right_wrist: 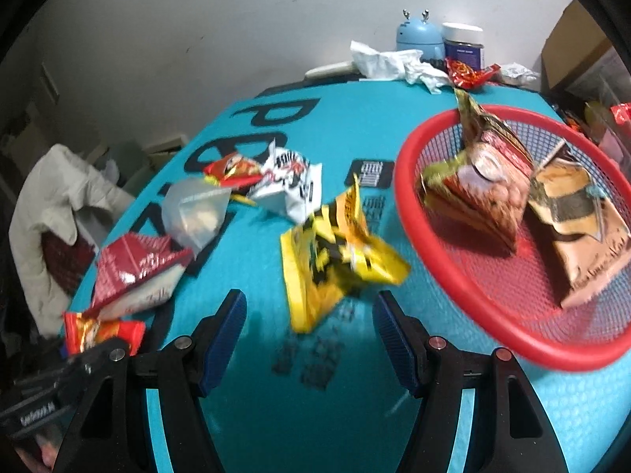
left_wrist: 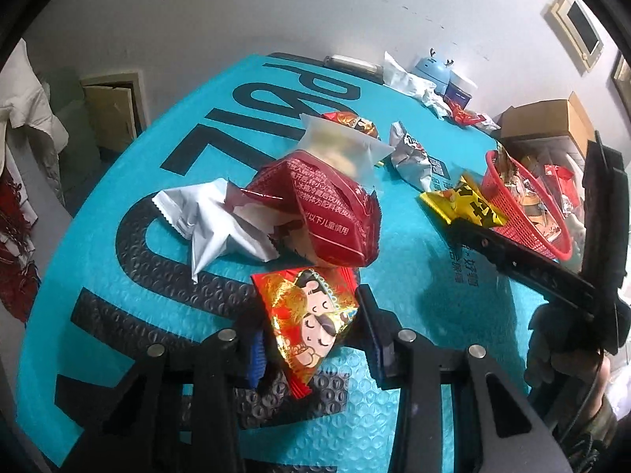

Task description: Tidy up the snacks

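My left gripper (left_wrist: 311,319) has its jaws around a red-and-gold cartoon snack packet (left_wrist: 311,315) on the teal mat; the packet also shows in the right wrist view (right_wrist: 98,333). Whether the pads press it I cannot tell. My right gripper (right_wrist: 309,307) is open, just behind a yellow-and-black packet (right_wrist: 335,252), not touching it. A red mesh basket (right_wrist: 418,213) to the right holds two brown snack bags (right_wrist: 489,193). A big red bag (left_wrist: 327,213), a white wrapper (left_wrist: 209,224), a clear pouch (left_wrist: 347,149) and a silver packet (left_wrist: 410,153) lie ahead.
The teal bubble mat (left_wrist: 150,315) covers the table. At the back stand a blue gadget (right_wrist: 420,37), a jar (right_wrist: 463,45) and crumpled white paper (right_wrist: 390,61). A cardboard box (left_wrist: 548,122) sits at the right. Clothes hang off the left edge (right_wrist: 51,205).
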`<state>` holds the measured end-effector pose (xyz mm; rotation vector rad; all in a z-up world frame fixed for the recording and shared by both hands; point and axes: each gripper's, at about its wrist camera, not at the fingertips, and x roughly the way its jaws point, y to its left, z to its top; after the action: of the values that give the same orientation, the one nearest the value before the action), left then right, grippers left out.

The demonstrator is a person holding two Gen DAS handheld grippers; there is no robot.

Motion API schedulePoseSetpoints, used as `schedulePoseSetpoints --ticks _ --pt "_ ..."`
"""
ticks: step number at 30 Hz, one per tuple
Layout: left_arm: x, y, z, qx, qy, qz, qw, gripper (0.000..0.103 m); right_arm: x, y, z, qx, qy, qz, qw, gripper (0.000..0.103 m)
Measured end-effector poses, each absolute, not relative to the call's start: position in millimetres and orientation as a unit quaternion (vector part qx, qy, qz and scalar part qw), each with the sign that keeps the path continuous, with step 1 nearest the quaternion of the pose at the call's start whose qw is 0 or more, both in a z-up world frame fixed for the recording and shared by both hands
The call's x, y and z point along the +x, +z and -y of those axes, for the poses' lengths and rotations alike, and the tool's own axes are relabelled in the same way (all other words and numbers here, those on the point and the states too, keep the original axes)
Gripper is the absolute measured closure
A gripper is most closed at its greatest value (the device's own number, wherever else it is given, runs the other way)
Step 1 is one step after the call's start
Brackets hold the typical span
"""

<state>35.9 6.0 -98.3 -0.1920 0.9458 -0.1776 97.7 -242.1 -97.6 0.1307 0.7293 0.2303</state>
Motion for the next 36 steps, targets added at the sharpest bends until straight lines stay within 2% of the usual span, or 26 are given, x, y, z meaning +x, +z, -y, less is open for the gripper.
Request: schedulePoseSetpoints --ticks 2,4,6,7,8,11,29,34,35,36 --pt "37 -98 -7 -0.092 -0.083 -0.453 0.883 0.064 103 -98 241 0.067 0.113 -0.355 0.926 0.035" --pt "38 -100 -9 -0.094 -0.080 -0.455 0.882 0.064 107 -100 239 0.066 0.112 -0.358 0.925 0.044" --pt "40 -101 -11 -0.095 -0.078 -0.457 0.881 0.064 107 -102 238 0.057 0.109 -0.361 0.925 0.072" --pt "40 -101 -11 -0.094 -0.077 -0.458 0.881 0.064 106 -102 238 0.055 0.110 -0.359 0.925 0.072" --pt "41 -102 -10 -0.095 -0.077 -0.459 0.880 0.064 106 -102 239 0.055 0.113 -0.359 0.925 0.078" --pt "40 -103 -9 -0.098 -0.083 -0.463 0.877 0.064 102 -103 241 0.058 0.119 -0.360 0.924 0.079" --pt "2 -96 21 -0.090 -0.132 -0.467 0.870 0.064 15 -111 255 0.044 0.180 -0.414 0.891 0.080" --pt "-3 -94 26 -0.097 -0.138 -0.465 0.869 0.064 -5 -115 254 0.038 0.198 -0.431 0.879 0.076" --pt "-3 -94 26 -0.099 -0.140 -0.466 0.868 0.064 -5 -115 254 0.040 0.197 -0.430 0.880 0.068" --pt "-3 -94 26 -0.101 -0.140 -0.467 0.867 0.064 -6 -115 254 0.043 0.196 -0.428 0.881 0.047"
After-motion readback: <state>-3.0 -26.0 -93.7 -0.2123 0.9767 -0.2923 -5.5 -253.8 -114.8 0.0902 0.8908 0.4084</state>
